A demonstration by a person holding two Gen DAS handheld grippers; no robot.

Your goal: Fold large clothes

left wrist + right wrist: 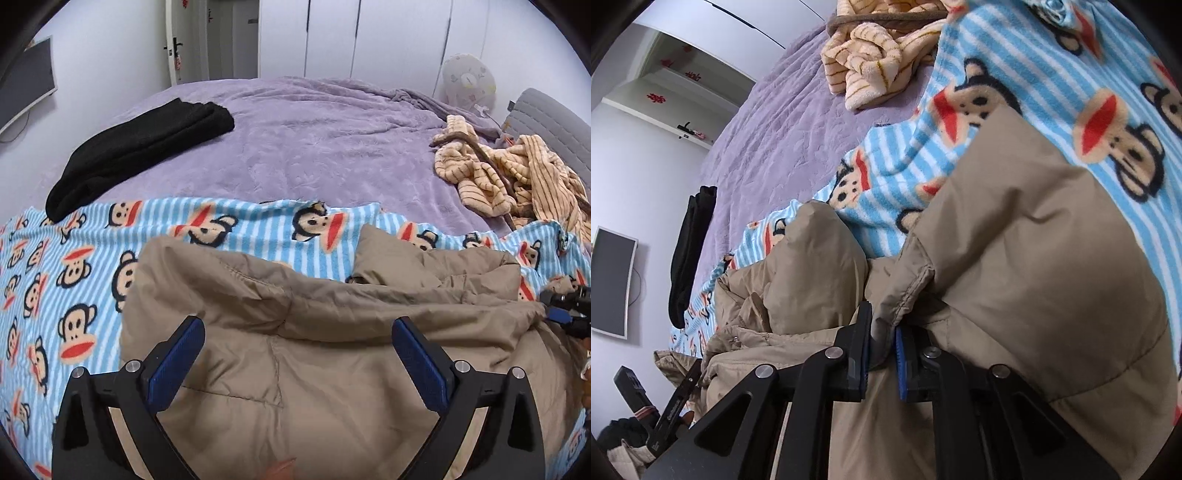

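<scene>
Around: black folded garment, striped tan fleece heap on purple bedspread.
Jacket: tan puffer jacket lies bunched on monkey-print blanket.
Left gripper: jaws spread wide over jacket, nothing pinched.
Right gripper: narrow gap, jacket fold between pads (grip uncertain).
Left view only: bedside lamp.

Cloth nearly everywhere, hard plastic and metal only on the grippers.
Tan puffer jacket: smooth matt quilted shell. Monkey-print blanket: fuzzy fleece. Purple bedspread: plush, embossed. Striped garment: terry-like. Left gripper: matt black plastic, blue ribbed pads, shiny metal screws.
</scene>
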